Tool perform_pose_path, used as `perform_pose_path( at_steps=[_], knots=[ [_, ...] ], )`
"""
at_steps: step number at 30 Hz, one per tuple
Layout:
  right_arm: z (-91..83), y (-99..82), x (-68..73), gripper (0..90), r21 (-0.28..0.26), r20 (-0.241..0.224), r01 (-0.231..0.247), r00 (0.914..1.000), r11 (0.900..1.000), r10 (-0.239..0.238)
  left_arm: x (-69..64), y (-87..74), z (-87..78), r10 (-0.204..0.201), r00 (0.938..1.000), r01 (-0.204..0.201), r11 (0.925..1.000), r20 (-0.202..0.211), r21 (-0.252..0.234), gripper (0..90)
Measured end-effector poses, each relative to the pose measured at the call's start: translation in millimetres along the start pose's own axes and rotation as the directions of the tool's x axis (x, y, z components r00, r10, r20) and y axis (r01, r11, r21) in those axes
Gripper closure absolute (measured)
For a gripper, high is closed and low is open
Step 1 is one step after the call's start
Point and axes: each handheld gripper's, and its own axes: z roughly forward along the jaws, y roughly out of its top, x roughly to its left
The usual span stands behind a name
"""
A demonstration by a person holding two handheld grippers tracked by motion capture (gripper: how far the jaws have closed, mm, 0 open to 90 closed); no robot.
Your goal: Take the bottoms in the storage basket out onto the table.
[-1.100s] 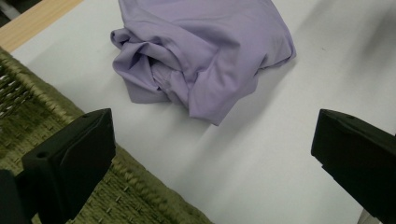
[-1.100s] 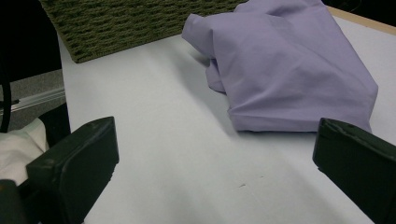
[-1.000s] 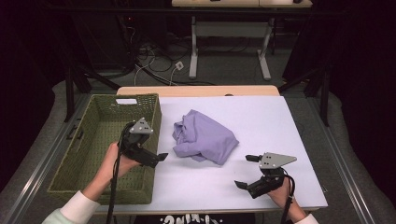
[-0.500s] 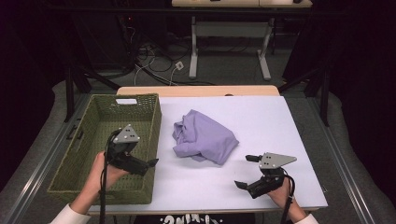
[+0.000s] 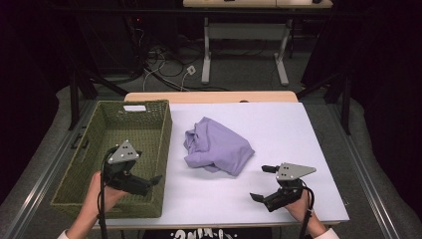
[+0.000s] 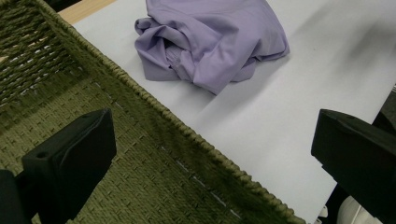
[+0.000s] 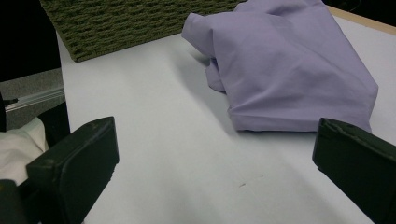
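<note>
The left gripper (image 5: 149, 183) hangs over the near right part of the green woven basket (image 5: 94, 149), held low by the person's left hand (image 5: 102, 191), whose forearm comes in from the near edge; its jaws stand wide apart and empty, pointing right toward the basket's right wall, with the grey three-cornered plate on top. In the left gripper view the basket's braided rim (image 6: 187, 135) runs across between the jaws, and the lilac shirt (image 6: 210, 39) lies beyond that rim on the white counter (image 6: 303, 88), ahead of the gripper and well apart from it. That crumpled shirt (image 5: 216, 147) rests mid-counter, just beside the basket's right wall, between the two grippers and farther from the person than both. The right gripper (image 5: 261, 183) sits low over the counter's near right part, gripped from behind by the right hand (image 5: 298, 204); its jaws are also spread wide with nothing between them, pointing left. In the right gripper view the shirt (image 7: 289, 65) lies ahead, nearer the right jaw, not touching.
</note>
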Motion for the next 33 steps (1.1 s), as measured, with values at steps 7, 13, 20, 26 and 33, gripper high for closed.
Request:
perform_pose_path(
  at_steps=[7,13,20,26,33],
  knots=[
    [-0.1,0.1,0.3,0.2,0.001,-0.001,0.002,1.0,1.0,-0.002,-6.1,-8.3,-5.0,-0.007,1.0,0.007,0.9999,-0.003,-0.013,0.1],
    [0.2,0.0,0.5,0.2,0.001,0.0,-0.001,1.0,1.0,0.001,-7.0,-19.1,-10.6,-0.02,0.9996,0.019,0.9995,-0.021,-0.023,0.1],
    [0.3,0.2,0.6,0.2,0.004,0.001,0.0,1.0,1.0,0.0,-5.1,-32.6,-14.6,-0.045,0.9983,0.043,0.9985,-0.037,-0.033,0.1],
    [0.6,0.1,0.7,0.2,0.003,0.002,0.0,1.0,1.0,0.0,-2.4,-42.5,-17.1,-0.076,0.9963,0.073,0.9957,-0.041,-0.056,0.1],
    [0.8,0.0,0.7,0.2,0.004,0.001,-0.001,1.0,1.0,0.001,-1.0,-54.6,-18.6,-0.103,0.9932,0.099,0.9919,-0.054,-0.08,0.1]
  ],
)
